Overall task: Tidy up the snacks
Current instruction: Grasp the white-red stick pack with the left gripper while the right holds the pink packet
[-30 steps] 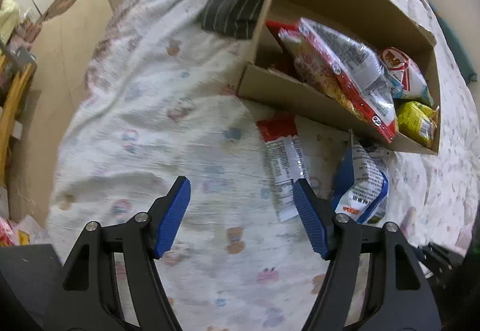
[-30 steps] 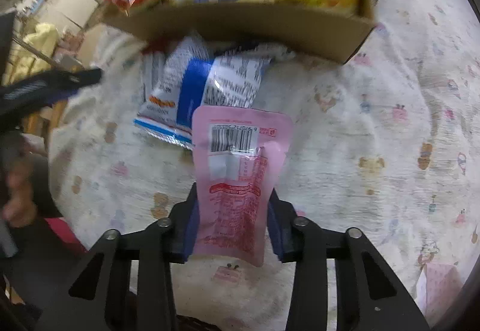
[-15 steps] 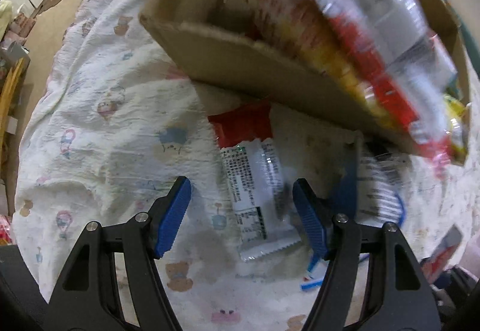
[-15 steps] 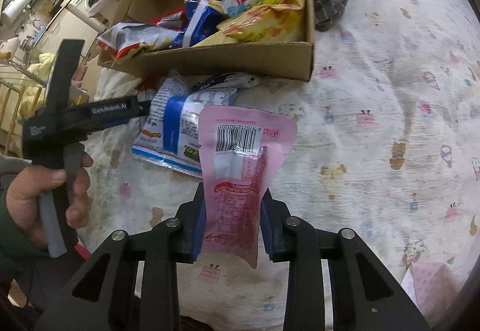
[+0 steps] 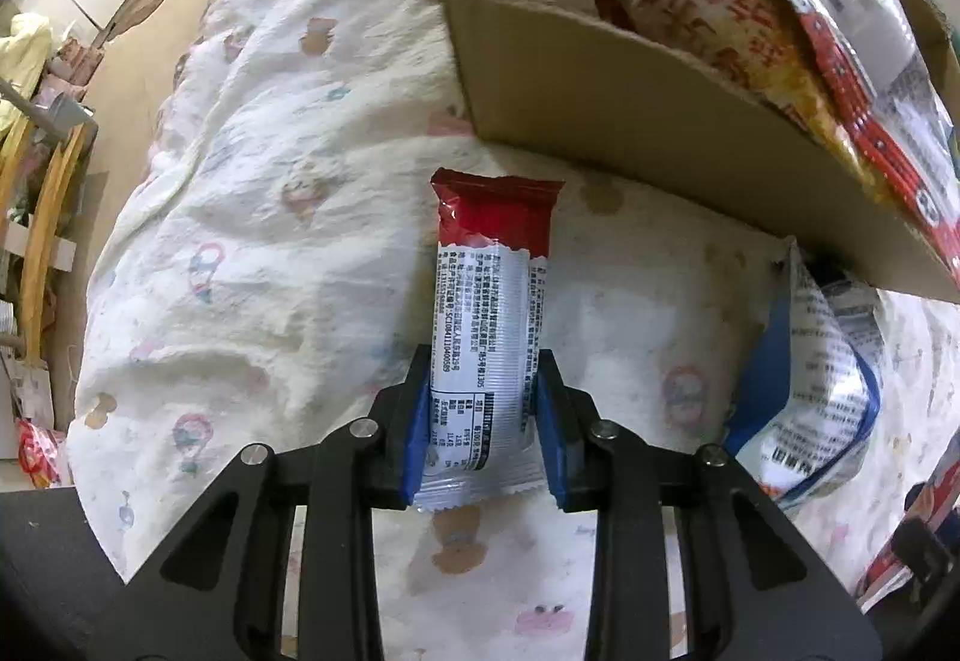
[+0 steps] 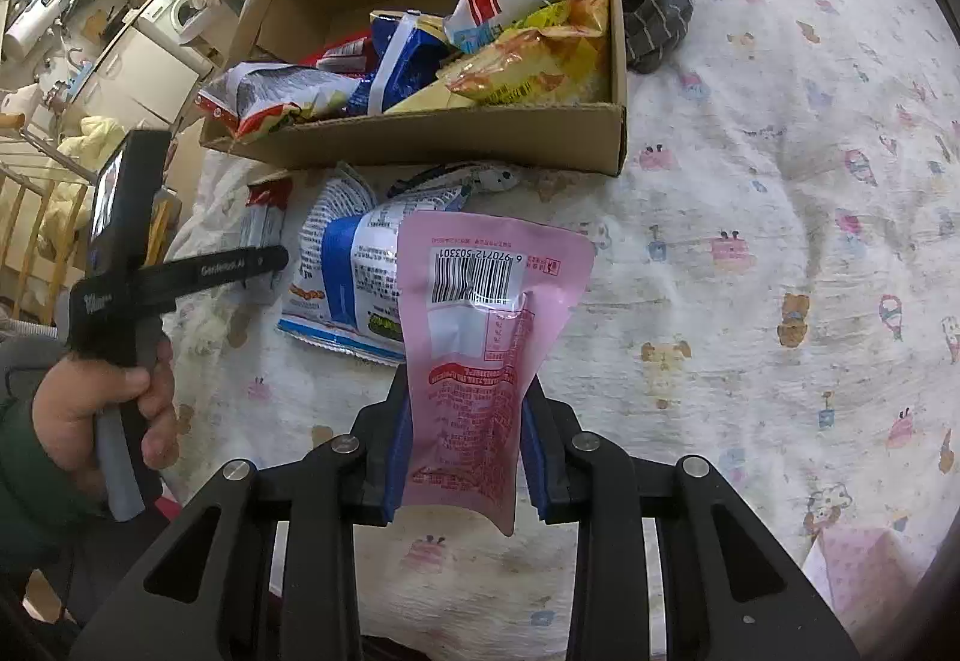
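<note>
Left wrist view shows me my left gripper [image 5: 483, 421] pointing down at the bed; its jaws have just been closing, and now the blue pads [image 5: 418, 436] press on both sides of the red and silver snack bar [image 5: 489, 325]. This bar lies on the printed bedsheet [image 5: 270, 241], just in front of the near wall of the cardboard box [image 5: 630, 121]. A blue and white snack bag [image 5: 810, 379] lies on the sheet to the right, also near the box. From the right wrist view, my right gripper [image 6: 462, 457] holds the pink pouch [image 6: 480, 337] narrowly between its pads, the barcode end standing up above the sheet. Behind it the box is already filled with several colourful snack packets [image 6: 510, 37]. At the left side I see a hand [image 6: 96, 409] holding the handle of the left gripper. A dark striped cloth [image 6: 654, 13] lies beside the box, touching its right wall.
</note>
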A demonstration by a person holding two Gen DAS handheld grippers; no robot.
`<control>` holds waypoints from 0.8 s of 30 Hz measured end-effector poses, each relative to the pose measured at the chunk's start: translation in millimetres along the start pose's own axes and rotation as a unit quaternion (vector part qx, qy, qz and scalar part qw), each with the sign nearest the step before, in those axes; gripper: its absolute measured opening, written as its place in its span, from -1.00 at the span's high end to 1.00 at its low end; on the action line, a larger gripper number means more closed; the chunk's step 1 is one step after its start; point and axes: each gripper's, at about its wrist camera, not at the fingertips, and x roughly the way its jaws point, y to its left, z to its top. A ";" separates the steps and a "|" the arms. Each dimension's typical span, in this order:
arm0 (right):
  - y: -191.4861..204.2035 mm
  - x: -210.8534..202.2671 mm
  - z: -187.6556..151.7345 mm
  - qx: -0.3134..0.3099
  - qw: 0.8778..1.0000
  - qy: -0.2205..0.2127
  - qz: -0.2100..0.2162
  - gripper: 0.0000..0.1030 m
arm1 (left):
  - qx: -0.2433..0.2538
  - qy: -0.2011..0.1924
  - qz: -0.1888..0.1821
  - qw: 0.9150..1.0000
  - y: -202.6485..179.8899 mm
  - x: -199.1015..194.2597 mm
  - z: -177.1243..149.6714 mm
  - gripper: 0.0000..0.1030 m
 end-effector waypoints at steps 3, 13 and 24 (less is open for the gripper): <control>6.9 1.0 3.1 -0.005 1.000 -0.005 0.001 0.36 | 0.006 -0.004 0.002 1.000 12.2 -5.0 -5.7 0.47; 21.4 -6.9 13.4 -0.007 1.000 -0.027 0.010 0.36 | 0.032 -0.044 0.017 0.998 52.1 -41.1 -21.3 0.48; 24.2 -26.0 18.8 0.007 0.998 -0.061 0.032 0.36 | 0.088 -0.128 -0.018 0.988 18.0 -111.4 -48.3 0.48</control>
